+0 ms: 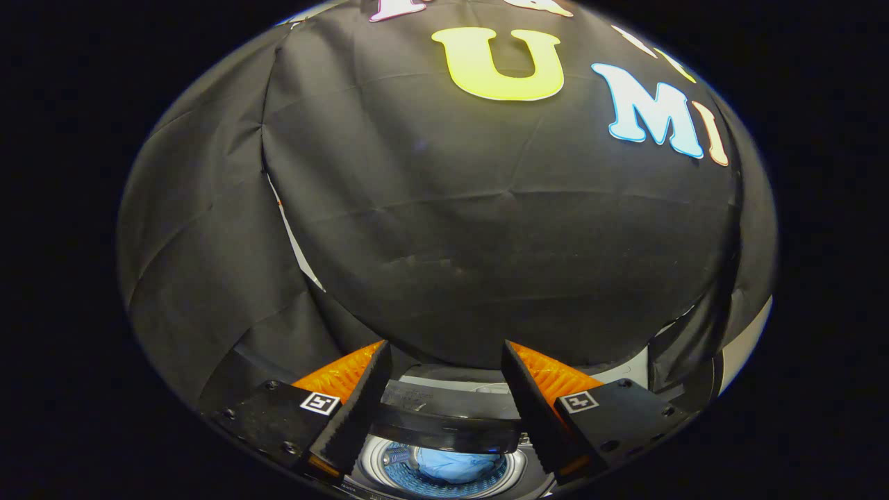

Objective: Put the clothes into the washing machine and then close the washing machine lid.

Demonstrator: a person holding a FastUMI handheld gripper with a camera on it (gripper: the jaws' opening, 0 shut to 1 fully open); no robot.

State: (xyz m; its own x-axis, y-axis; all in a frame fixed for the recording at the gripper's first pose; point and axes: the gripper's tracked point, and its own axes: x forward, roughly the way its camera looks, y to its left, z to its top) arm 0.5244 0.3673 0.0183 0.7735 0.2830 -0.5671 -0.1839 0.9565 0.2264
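With the light-blue clothes (460, 464) already in the washing machine (444, 472) drum at bottom centre, the gripper (444, 375) hangs released above the raised dark lid (444, 425); closing it likely comes next.

Item count at inspection: one tool (444, 389), with two fingers (361, 410) standing apart, nothing gripped between them. Two square tag markers, one per finger mount. One washing machine (444, 479) below the fingers, one drum opening, lid (444, 430) raised. One light blue garment (458, 464) inside the drum.
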